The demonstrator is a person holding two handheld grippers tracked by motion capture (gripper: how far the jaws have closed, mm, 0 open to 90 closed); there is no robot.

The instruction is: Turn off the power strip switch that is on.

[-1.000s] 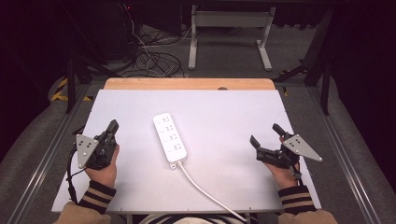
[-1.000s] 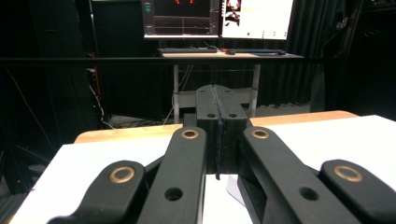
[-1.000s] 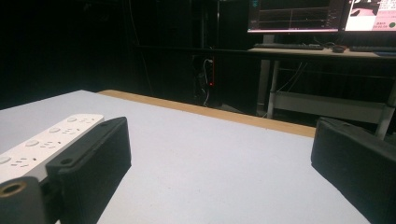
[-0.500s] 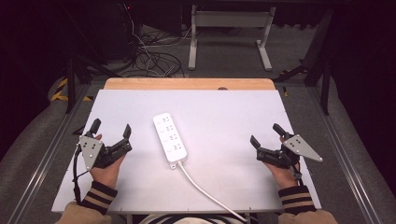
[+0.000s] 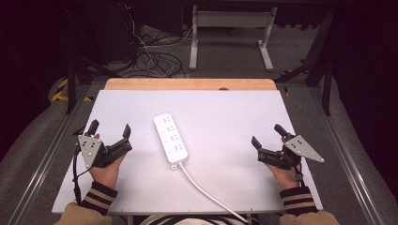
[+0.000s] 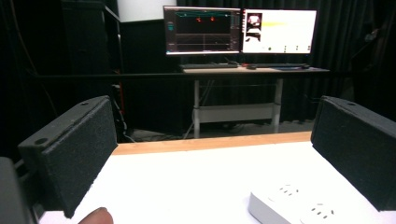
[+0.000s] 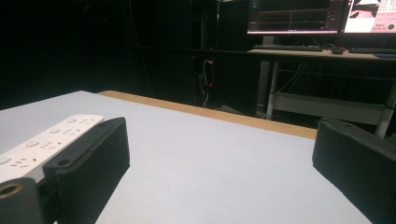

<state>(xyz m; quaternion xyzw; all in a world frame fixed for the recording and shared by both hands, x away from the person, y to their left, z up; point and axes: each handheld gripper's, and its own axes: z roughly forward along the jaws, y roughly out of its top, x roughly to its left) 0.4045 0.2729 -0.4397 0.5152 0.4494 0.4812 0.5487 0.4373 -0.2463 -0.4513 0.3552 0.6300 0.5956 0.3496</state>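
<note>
One white power strip (image 5: 171,138) lies mid-table (image 5: 225,108); the left gripper (image 5: 110,134) and right gripper (image 5: 268,136) flank it near the side edges, both gaping wide and empty.

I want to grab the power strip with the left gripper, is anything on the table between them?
Nothing visible does. Only bare white table lies between the open left gripper and the power strip.

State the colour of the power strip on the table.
White; the power strip shows best in the high view.
</note>
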